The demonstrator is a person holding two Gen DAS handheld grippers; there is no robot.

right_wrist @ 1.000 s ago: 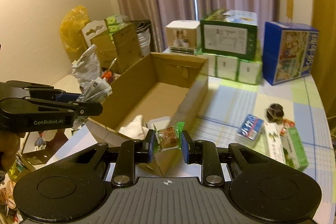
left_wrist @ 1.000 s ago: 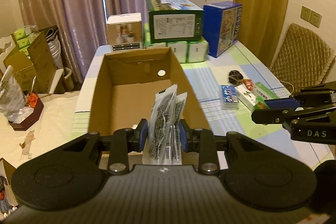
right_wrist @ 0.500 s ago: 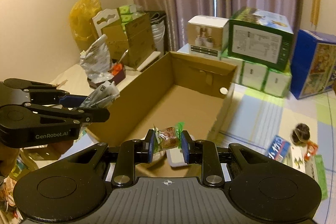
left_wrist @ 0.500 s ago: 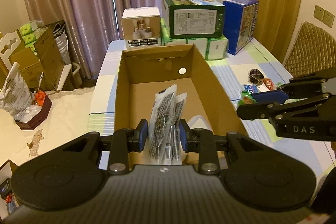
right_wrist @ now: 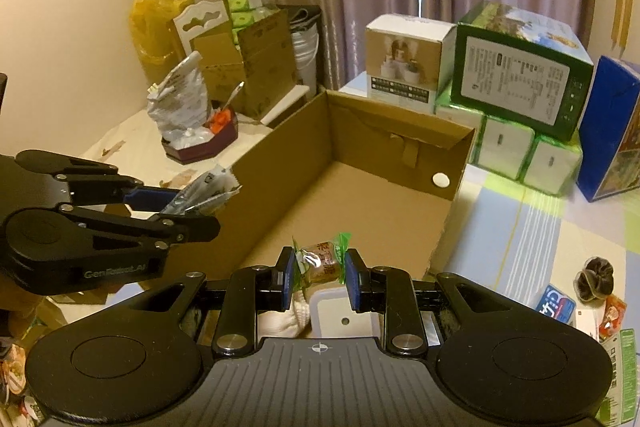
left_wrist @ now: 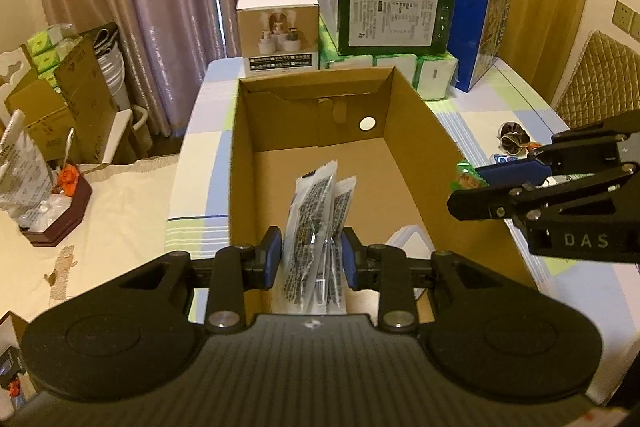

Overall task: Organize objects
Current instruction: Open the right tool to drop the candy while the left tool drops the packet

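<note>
A cluttered dining room, mauve curtains drawn, with a table (left_wrist: 516, 107) under a pastel checked cloth serving as the sorting surface. Nearest the lens, the left gripper (left_wrist: 310, 259) is clamped on a pair of clear printed sachets (left_wrist: 320, 223), held upright above the near end of an open cardboard box (left_wrist: 416, 123). To its right, the right gripper (right_wrist: 319, 277) pinches a small green-ended wrapped snack (right_wrist: 320, 263) by both ends, also poised over the box's near end. Below it, inside the box, lie a white lidded container (right_wrist: 346, 319) and something pale and soft, too hidden to identify. The rest of the box floor is bare. Out on the cloth to the right, a dark pouch (right_wrist: 596, 277), a blue packet (right_wrist: 558, 301) and a green carton (right_wrist: 622, 359) await collection. At the far end of the table stand a white product box (left_wrist: 277, 31), a green carton on tissue packs (left_wrist: 384, 15) and a blue box (left_wrist: 480, 31).

The step in hand appears to be delivery: both items are over the box but not yet let go. The next move likely calls for lowering each towards the floor and parting the jaws, with the sachets laid flat rather than dropped on end.
</note>
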